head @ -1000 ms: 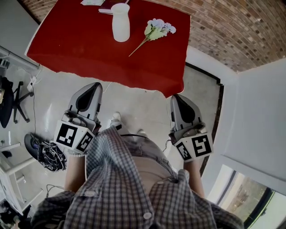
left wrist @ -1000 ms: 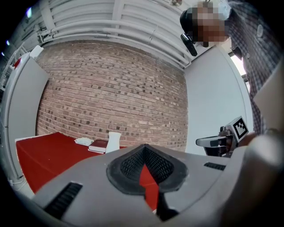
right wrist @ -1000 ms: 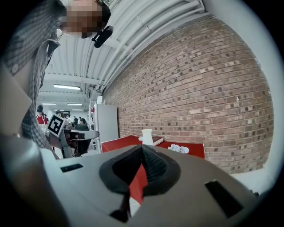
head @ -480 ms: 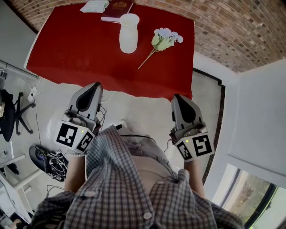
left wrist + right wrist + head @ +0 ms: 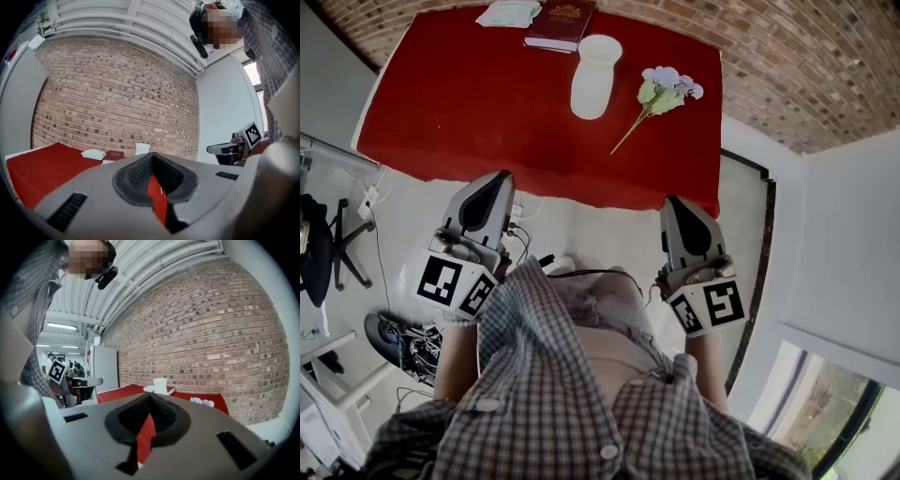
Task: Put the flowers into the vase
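A white vase (image 5: pixel 594 76) stands upright on the red table (image 5: pixel 469 103), also visible as the vase (image 5: pixel 160 386) in the right gripper view and the vase (image 5: pixel 142 148) in the left gripper view. A bunch of pale blue flowers (image 5: pixel 664 90) lies flat on the cloth just right of the vase, its stem pointing toward the near edge; the flowers (image 5: pixel 201 401) also show in the right gripper view. My left gripper (image 5: pixel 499 180) and right gripper (image 5: pixel 676 203) are both shut and empty, held side by side short of the table's near edge.
A dark red book (image 5: pixel 560 22) and a pale folded cloth (image 5: pixel 507 13) lie at the table's far edge by the brick wall (image 5: pixel 787 56). An office chair (image 5: pixel 323 239) and a cable heap (image 5: pixel 401 339) are on the floor at the left.
Both grippers have advanced toward the table; the table, vase and flowers now sit closer and further right in the head view. Jaws stay shut.
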`<state>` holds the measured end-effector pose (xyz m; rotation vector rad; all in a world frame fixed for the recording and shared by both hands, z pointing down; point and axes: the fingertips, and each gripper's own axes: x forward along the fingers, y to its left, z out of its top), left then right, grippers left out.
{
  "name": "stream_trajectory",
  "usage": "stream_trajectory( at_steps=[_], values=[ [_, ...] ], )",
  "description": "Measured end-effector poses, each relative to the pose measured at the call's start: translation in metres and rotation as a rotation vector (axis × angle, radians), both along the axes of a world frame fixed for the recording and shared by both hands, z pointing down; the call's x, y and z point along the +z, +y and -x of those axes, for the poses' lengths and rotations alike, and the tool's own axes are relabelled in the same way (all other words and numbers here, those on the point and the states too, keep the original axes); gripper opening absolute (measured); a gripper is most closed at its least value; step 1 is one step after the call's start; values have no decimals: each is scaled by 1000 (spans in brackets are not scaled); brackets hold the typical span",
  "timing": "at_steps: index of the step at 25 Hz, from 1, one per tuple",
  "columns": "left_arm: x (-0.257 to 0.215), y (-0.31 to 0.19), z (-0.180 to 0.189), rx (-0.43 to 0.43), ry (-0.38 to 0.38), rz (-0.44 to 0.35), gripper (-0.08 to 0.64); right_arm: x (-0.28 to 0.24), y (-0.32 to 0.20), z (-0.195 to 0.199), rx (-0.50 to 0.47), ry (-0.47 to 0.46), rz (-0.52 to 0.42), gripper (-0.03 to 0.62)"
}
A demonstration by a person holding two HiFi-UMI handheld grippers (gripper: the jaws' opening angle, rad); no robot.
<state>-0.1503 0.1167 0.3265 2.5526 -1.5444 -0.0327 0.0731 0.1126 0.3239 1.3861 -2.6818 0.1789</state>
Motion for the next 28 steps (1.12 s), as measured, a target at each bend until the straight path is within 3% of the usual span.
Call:
stream_trajectory(
  at_steps=[14,28],
  values=[
    [4,-27,2,22,4,-4,5,7,-17,1,28,17,16,6],
    [2,-101,-20,-30,-11,5,6,12,-110,-7,-65,18,32,6]
  ],
)
